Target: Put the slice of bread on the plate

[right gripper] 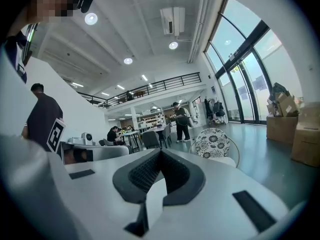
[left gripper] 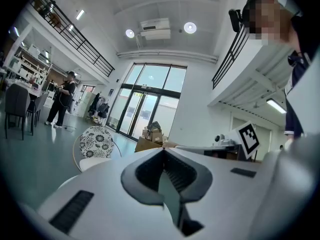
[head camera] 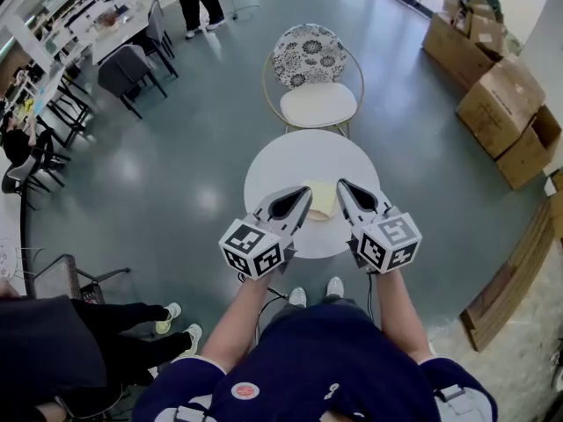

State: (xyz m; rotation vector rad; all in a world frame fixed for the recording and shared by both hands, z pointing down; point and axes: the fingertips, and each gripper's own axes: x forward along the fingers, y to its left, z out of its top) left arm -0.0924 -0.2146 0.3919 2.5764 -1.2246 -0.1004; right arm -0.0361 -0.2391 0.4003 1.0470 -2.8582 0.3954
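Observation:
A pale yellow slice of bread (head camera: 321, 200) lies on the round white table (head camera: 281, 161), near its front edge. I cannot make out a plate apart from the white tabletop. My left gripper (head camera: 307, 192) hangs above the table just left of the bread, jaws shut and empty. My right gripper (head camera: 341, 184) hangs just right of the bread, also shut with nothing in it. In the left gripper view the left gripper (left gripper: 162, 149) points level across the room, and so does the right gripper (right gripper: 160, 151) in its own view; neither shows the bread.
A patterned round-backed chair (head camera: 315, 76) stands beyond the table. Cardboard boxes (head camera: 501, 104) are stacked at the right. A person in dark clothes (head camera: 88, 328) stands close at the lower left. Desks and chairs (head camera: 123, 69) fill the far left.

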